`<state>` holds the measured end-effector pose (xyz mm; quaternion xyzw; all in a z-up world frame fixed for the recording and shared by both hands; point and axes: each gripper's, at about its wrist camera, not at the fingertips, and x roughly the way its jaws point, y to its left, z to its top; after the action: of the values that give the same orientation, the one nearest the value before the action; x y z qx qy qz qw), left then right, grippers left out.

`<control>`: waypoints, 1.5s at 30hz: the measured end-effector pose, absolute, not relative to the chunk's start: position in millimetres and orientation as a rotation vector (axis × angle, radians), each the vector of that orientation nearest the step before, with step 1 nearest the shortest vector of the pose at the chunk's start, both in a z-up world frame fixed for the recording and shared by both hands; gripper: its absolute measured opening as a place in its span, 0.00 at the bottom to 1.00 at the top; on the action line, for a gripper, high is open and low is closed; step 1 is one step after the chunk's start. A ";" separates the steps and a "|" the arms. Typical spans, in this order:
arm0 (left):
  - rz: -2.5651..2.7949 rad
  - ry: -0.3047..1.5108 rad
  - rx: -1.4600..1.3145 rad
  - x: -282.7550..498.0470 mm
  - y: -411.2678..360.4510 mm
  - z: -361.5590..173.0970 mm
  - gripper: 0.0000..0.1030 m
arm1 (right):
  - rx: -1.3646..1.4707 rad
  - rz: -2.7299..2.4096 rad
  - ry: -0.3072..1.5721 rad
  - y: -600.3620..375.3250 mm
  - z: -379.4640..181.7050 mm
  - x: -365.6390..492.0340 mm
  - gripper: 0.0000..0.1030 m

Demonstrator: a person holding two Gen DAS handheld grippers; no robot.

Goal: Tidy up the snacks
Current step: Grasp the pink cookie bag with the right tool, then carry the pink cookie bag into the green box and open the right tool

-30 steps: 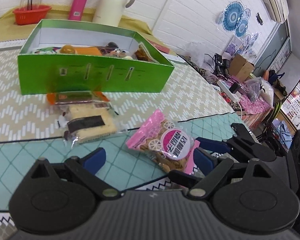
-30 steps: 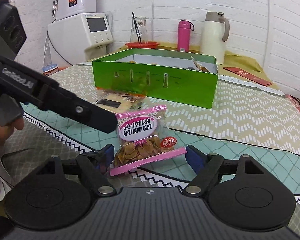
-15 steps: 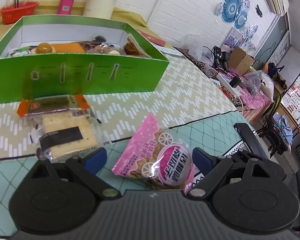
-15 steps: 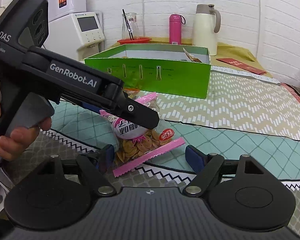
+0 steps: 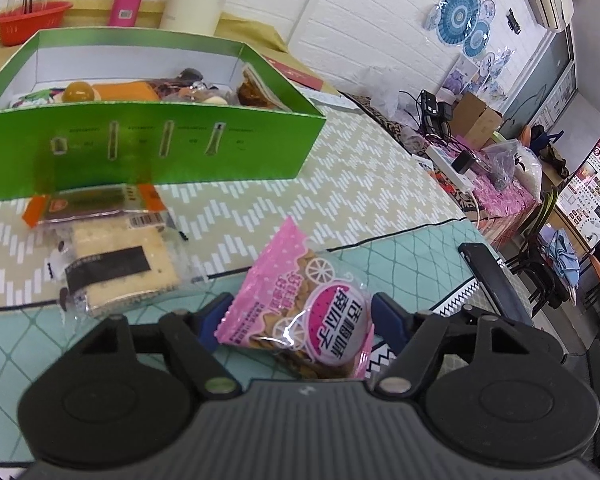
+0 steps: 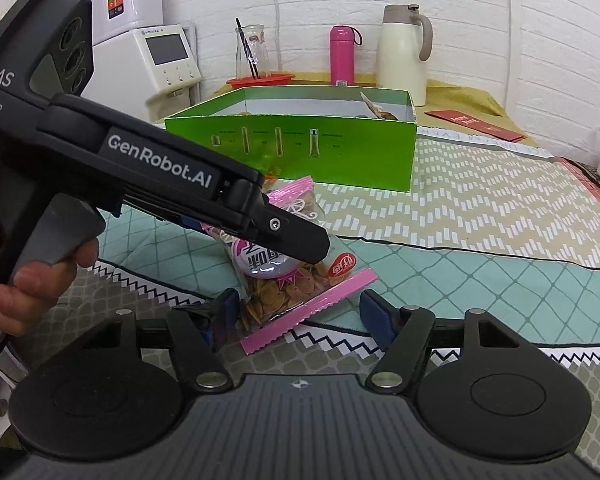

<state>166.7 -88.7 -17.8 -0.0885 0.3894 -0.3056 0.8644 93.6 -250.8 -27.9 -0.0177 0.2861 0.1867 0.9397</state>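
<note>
The pink bag (image 5: pixel 300 312) lies on the surface in front of the green box (image 5: pixel 148 152). The left hand-held gripper (image 5: pixel 302 314) straddles it, jaws just closing (pads apparently not pressing). The right hand-held gripper (image 6: pixel 296 312) stands wide around its near end.

left gripper (image 5: pixel 300 316): jaws closing, pads perhaps not pressing | right gripper (image 6: pixel 300 314): jaws apart, angled down

The pink snack bag (image 5: pixel 296 312) is glossy plastic film with a clear, glinting window. The cracker packet (image 5: pixel 116 268) is clear crinkled wrap. The green box (image 5: pixel 148 152) is smooth printed card — faintly shiny. The tablecloth (image 5: pixel 340 200) looks like matt woven cloth; both grippers' bodies are matt black plastic.
</note>
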 end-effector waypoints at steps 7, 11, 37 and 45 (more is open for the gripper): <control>-0.627 0.796 -0.159 165.1 -88.7 -16.9 0.56 | -0.008 0.395 0.575 -250.7 -27.8 98.4 0.73; -0.615 0.771 -0.174 161.3 -82.7 -12.4 0.49 | 0.030 0.398 0.571 -251.0 -25.8 102.2 0.60; -0.428 0.567 -0.334 278.6 13.4 67.5 0.44 | 0.110 0.548 0.418 -185.3 42.8 240.9 0.51; -0.364 0.650 -0.393 325.0 37.4 40.6 0.39 | 0.111 0.563 0.504 -160.5 22.8 279.3 0.49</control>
<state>325.0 37.4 40.6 -0.1908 0.3153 -0.1767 0.9127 279.3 -160.5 22.8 0.0540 0.2457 0.2749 0.9280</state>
